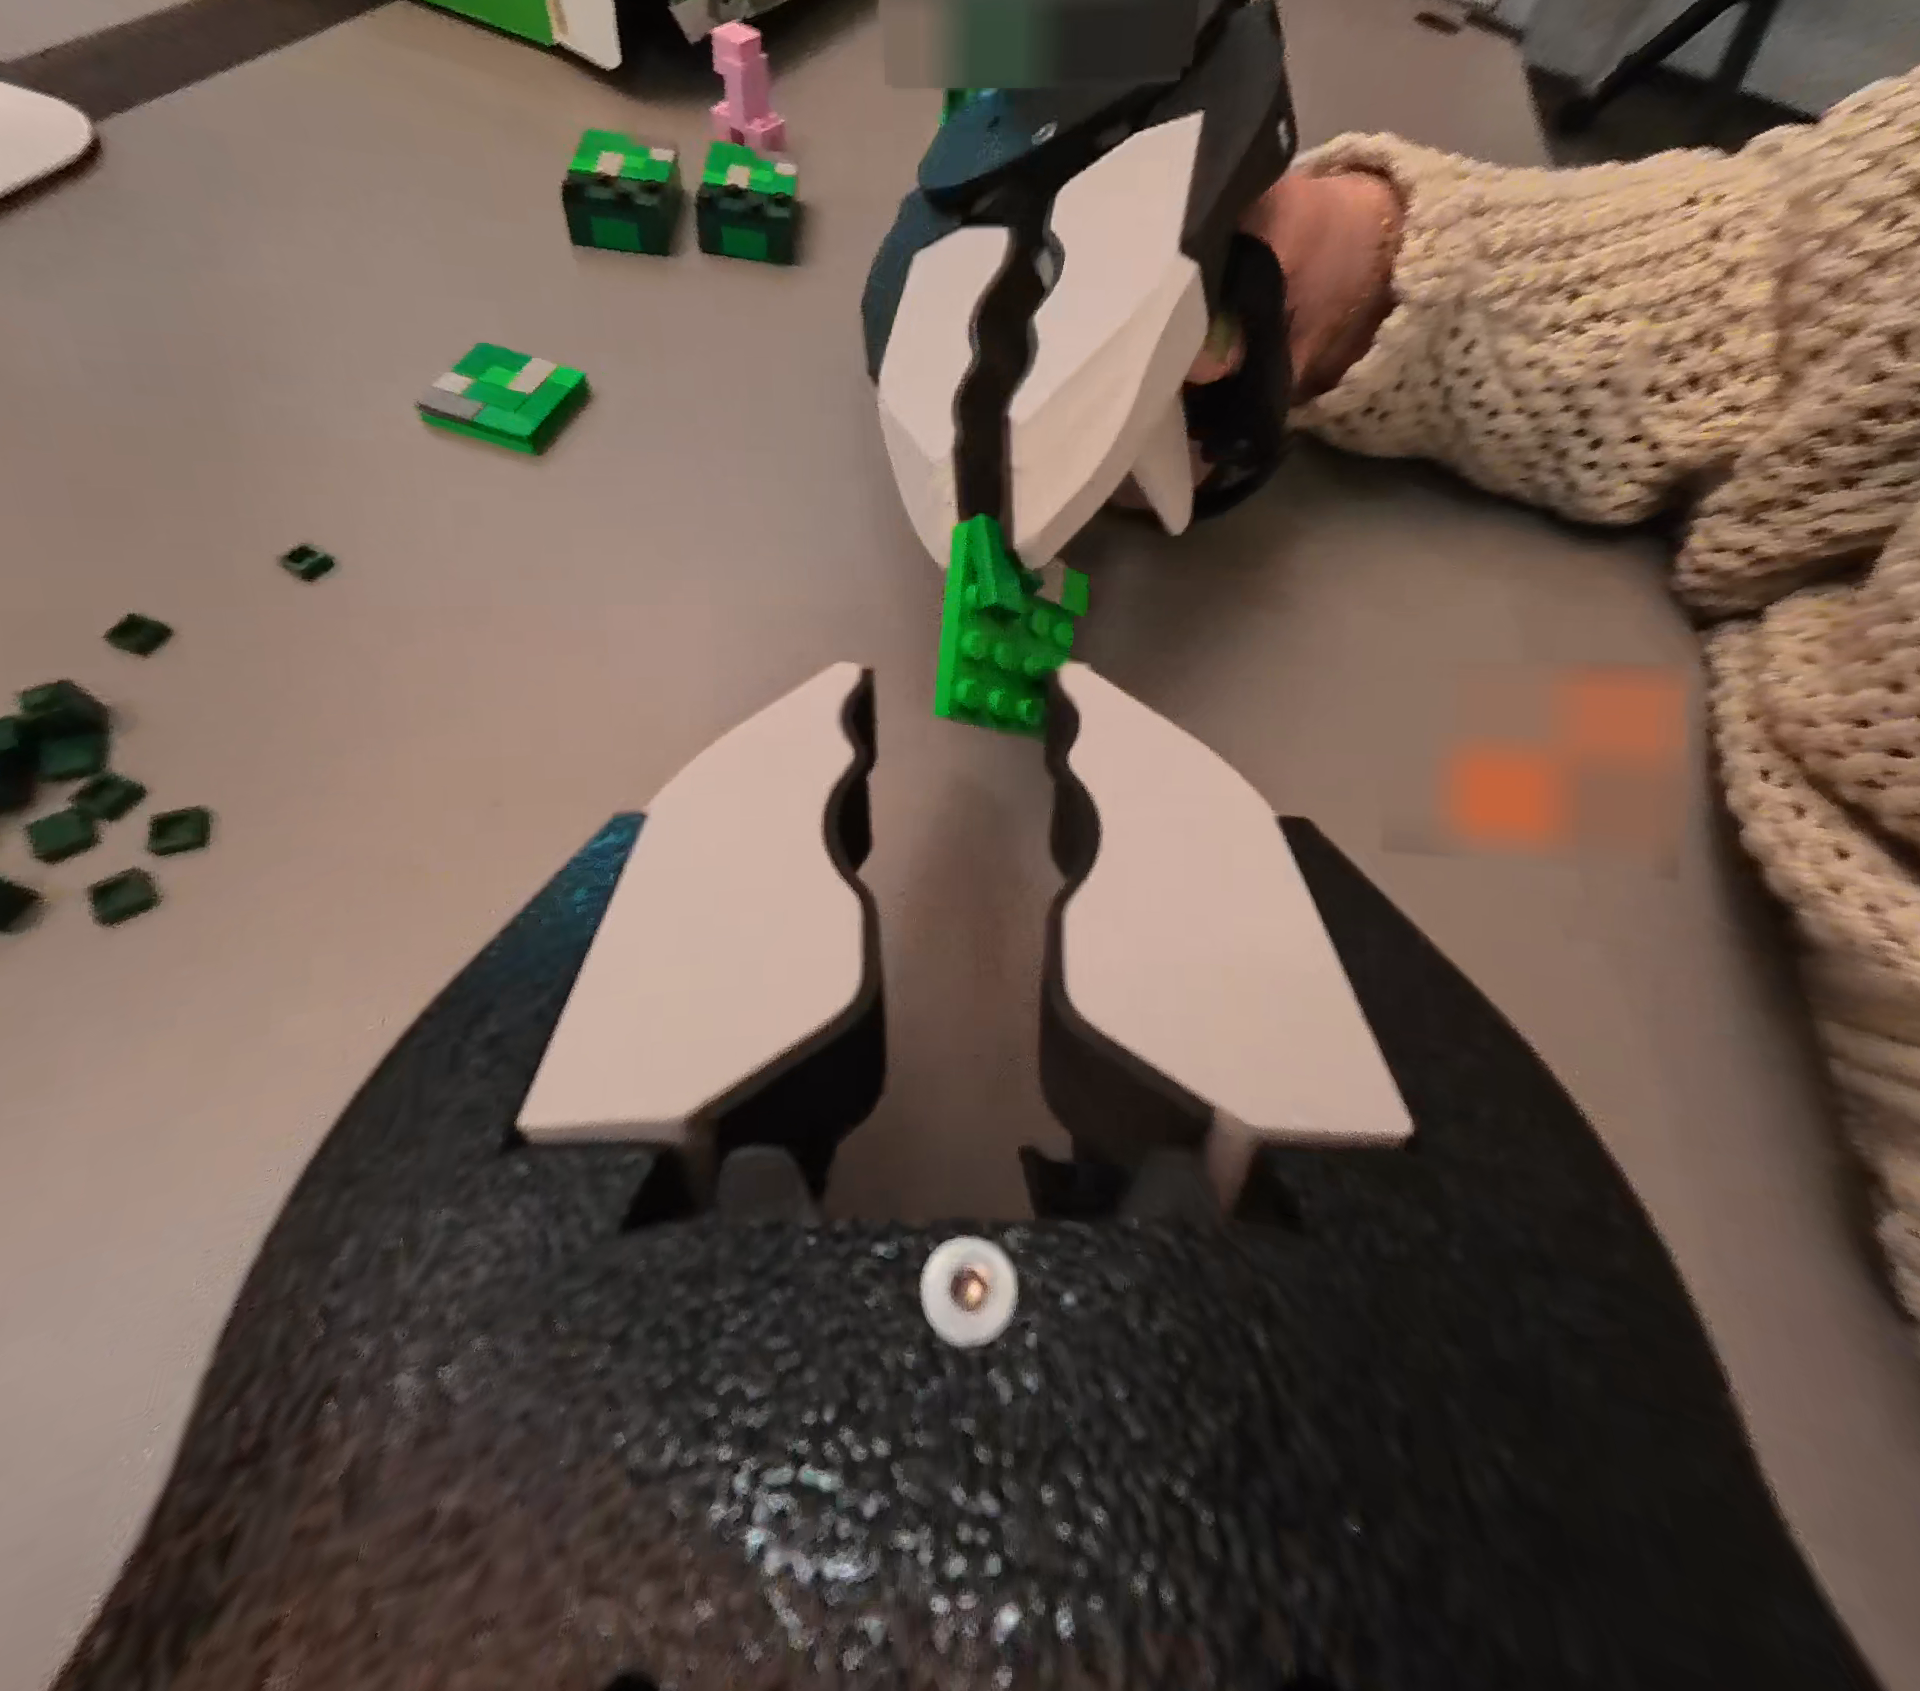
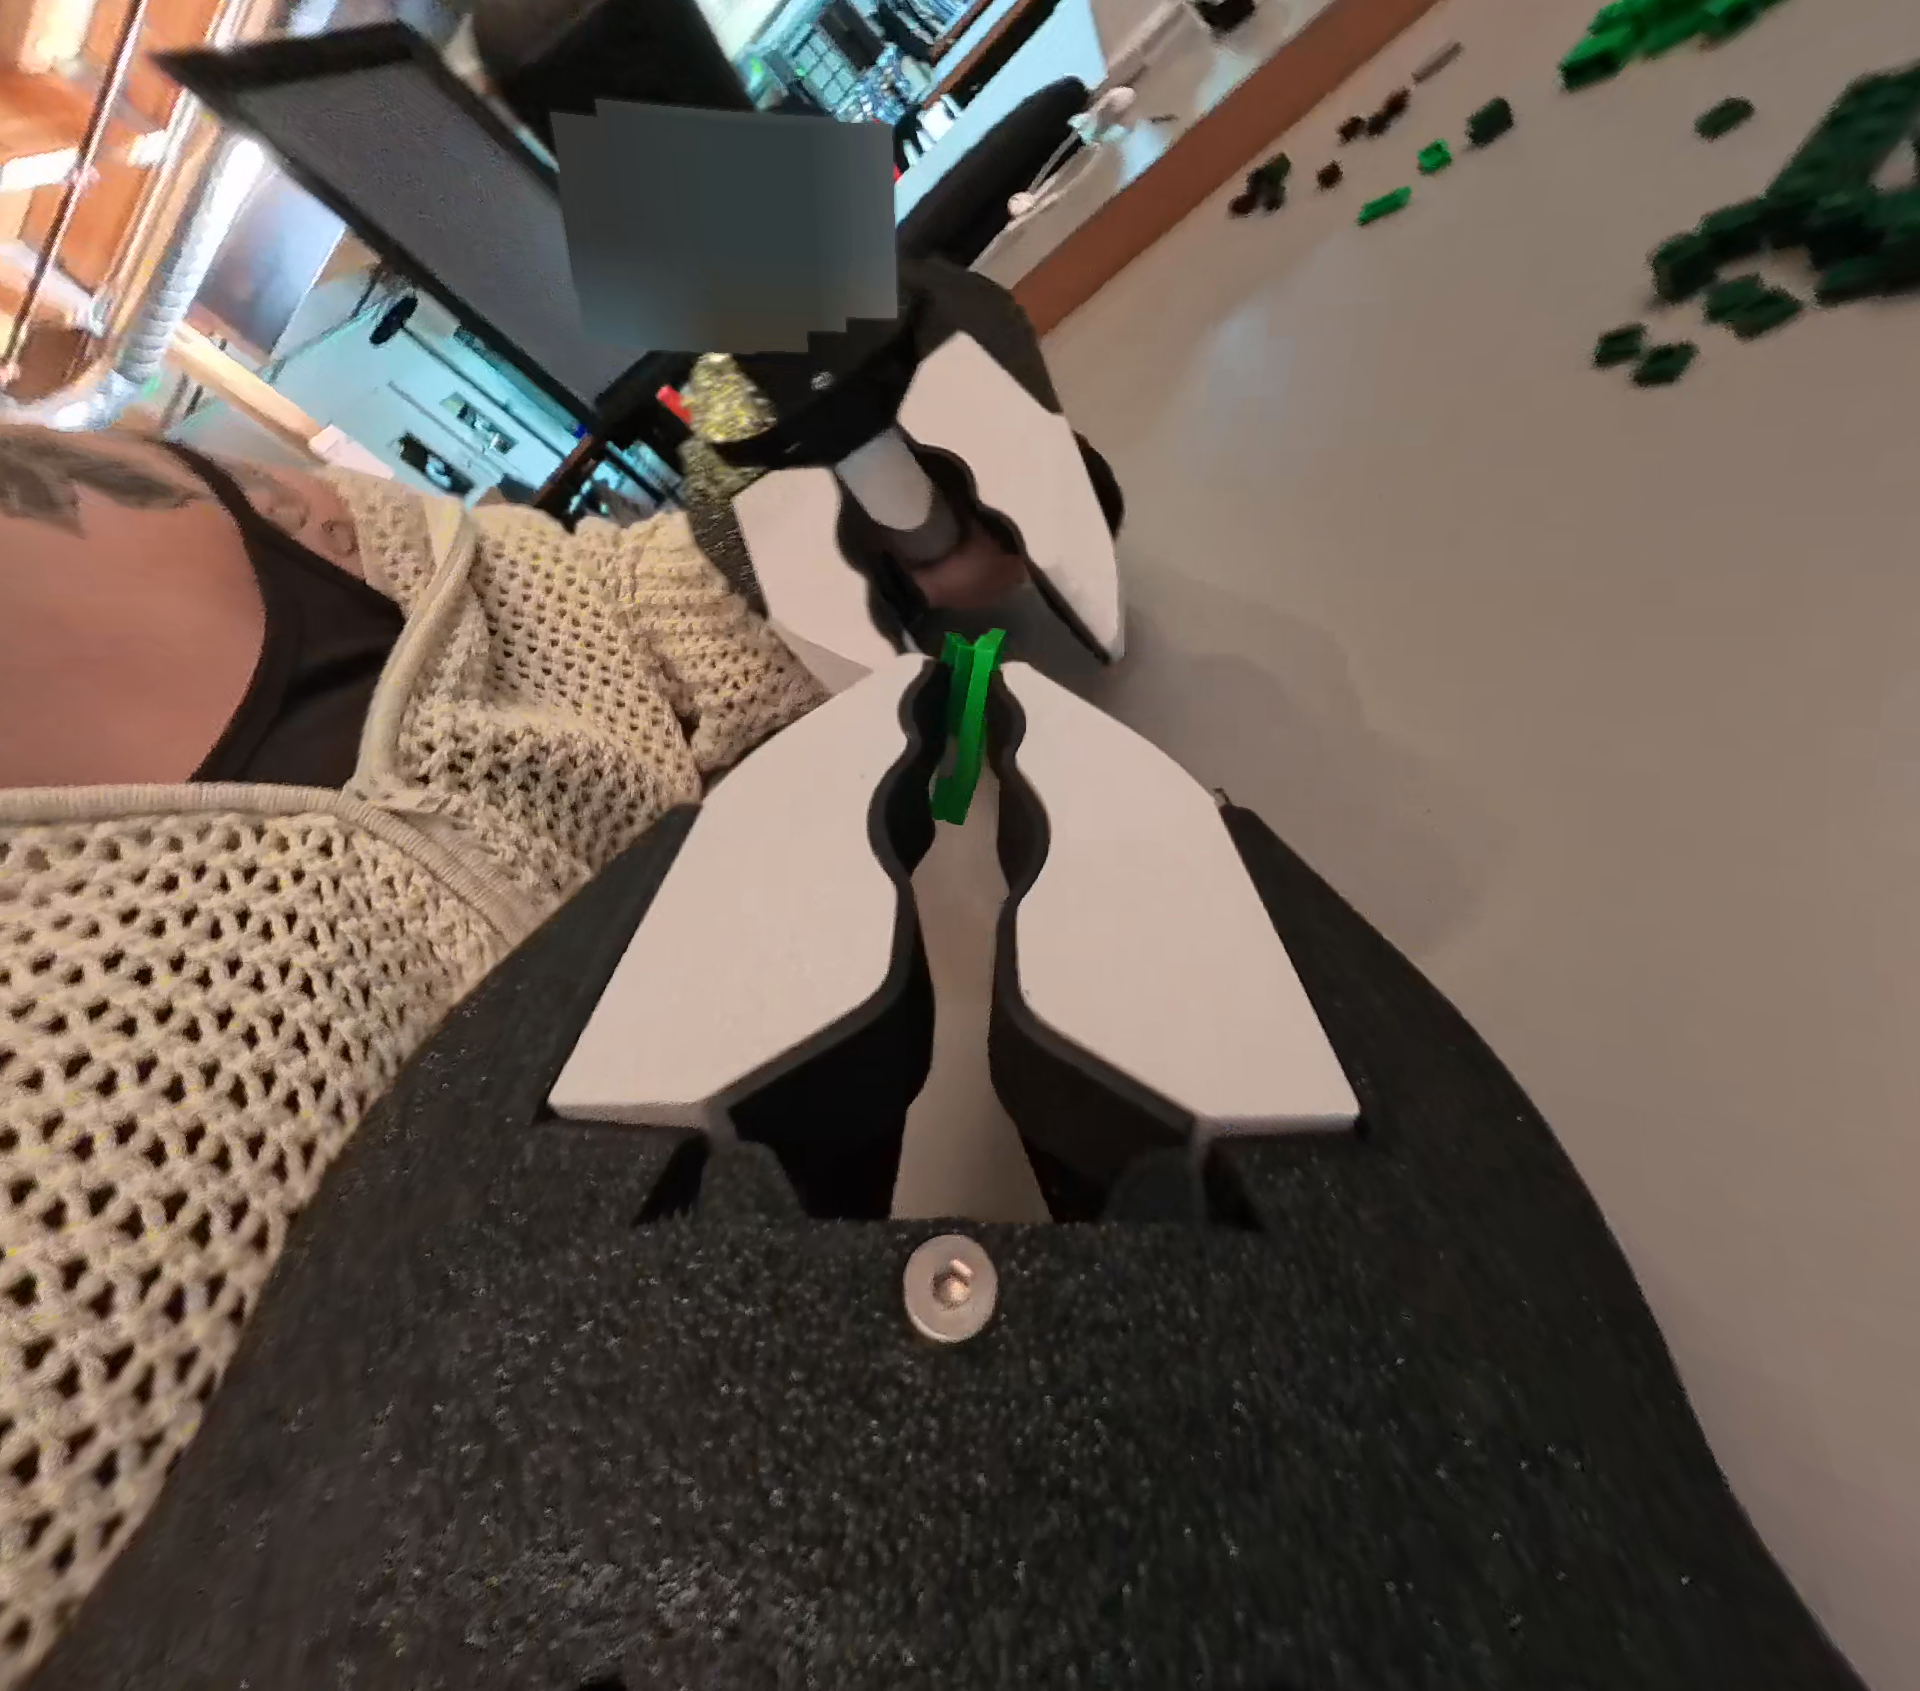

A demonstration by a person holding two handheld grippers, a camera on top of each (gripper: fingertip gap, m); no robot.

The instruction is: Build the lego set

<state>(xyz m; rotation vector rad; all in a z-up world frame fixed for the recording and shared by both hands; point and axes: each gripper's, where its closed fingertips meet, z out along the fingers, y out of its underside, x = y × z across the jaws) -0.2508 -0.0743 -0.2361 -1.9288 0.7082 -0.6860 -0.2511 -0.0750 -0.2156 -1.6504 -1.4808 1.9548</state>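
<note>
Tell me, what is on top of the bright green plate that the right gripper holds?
The green plate shows bare studs and a small grey-and-green piece at its upper edge. The right gripper covers the plate's top end.

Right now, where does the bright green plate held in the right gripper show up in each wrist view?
Left wrist view: the green plate is at centre, studs facing the camera, pinched in the right gripper just beyond the open left gripper.
Right wrist view: seen edge-on at centre, clamped between its own fingertips.
Shared landmark: the cream knit sleeve.
</note>
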